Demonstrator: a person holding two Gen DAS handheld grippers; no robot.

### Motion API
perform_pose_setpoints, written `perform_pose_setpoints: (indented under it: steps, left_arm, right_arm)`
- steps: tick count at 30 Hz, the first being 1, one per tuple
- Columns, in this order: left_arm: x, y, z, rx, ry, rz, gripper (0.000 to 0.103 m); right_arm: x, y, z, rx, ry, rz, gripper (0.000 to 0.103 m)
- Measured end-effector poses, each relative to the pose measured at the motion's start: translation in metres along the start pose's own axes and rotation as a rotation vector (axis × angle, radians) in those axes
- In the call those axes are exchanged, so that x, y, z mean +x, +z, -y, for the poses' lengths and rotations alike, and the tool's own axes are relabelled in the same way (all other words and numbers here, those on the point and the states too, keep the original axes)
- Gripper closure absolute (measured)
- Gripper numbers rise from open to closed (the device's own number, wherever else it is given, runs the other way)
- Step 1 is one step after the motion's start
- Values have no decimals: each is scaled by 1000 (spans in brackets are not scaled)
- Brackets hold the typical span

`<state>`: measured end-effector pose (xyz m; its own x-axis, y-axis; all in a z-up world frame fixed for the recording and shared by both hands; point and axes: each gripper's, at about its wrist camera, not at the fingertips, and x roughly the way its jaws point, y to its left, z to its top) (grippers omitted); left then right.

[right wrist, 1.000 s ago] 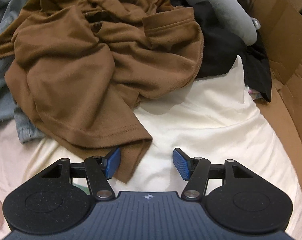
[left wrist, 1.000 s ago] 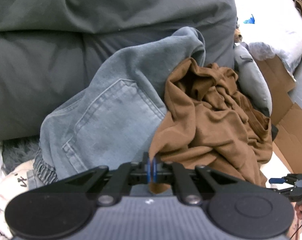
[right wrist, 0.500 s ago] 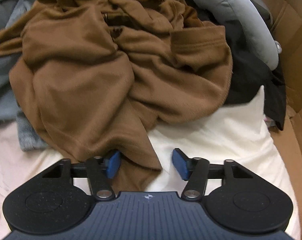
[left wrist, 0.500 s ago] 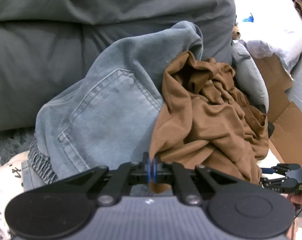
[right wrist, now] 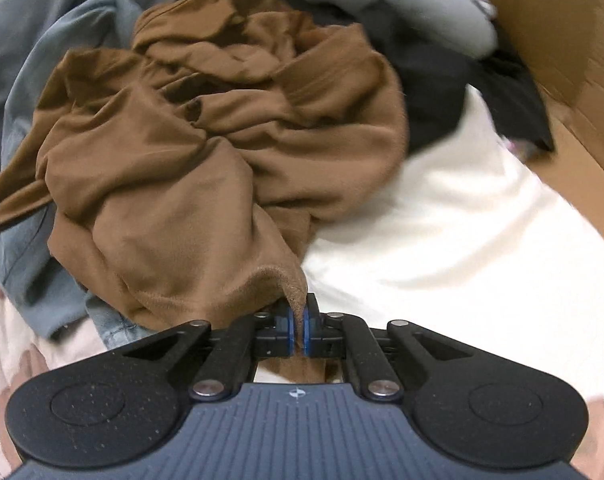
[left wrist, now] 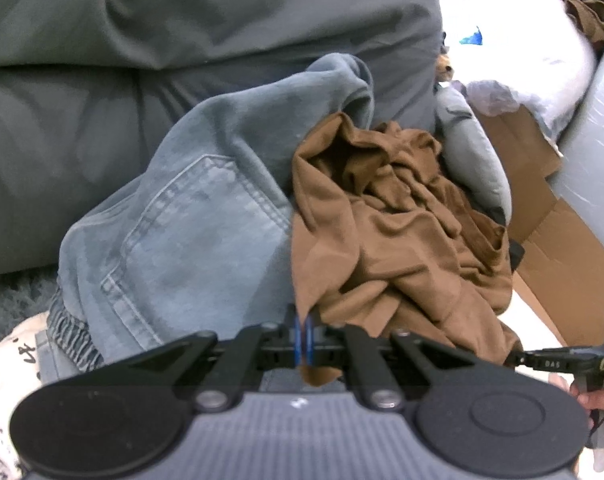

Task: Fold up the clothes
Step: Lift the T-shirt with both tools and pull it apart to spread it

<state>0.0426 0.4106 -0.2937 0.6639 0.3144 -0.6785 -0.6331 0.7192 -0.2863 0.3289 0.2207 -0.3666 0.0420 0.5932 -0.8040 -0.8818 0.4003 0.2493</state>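
Note:
A crumpled brown shirt lies in a heap on a white sheet, half over a pair of light blue jeans. My left gripper is shut on one edge of the brown shirt, with a tail of cloth hanging below the blue pads. In the right wrist view the same brown shirt fills the middle, and my right gripper is shut on its near hem, which bunches up between the pads. The right gripper also shows at the far right of the left wrist view, held by a hand.
A dark grey duvet rises behind the jeans. A grey neck pillow and a black garment lie beyond the shirt, beside a cardboard box. White sheet spreads to the right. A white pillow sits at the back right.
My right gripper went from open beside the shirt's hem to shut on it, rolling and lifting a little. The left gripper kept its hold on the shirt and barely moved.

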Motion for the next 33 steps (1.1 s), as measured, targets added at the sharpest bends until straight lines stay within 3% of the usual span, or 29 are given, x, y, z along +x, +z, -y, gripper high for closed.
perform_pose_setpoints:
  steps: [13,22,28,33]
  left_arm:
    - [-22,-1,9,41,-57,-12,100]
    - [-40,-15,23,82,-123,-89,100]
    - [-57,-20,40,130,-187,-122,100]
    - [-68,-33,48,151,-213,-169,100]
  right_arm:
    - [-55,-52,8,270,-64,73,102]
    - [-113,-88,8,383,-152,123,102]
    - [-147,-103,19,301,-218,82,102]
    - [-169,-110,21,93,-249,-8,102]
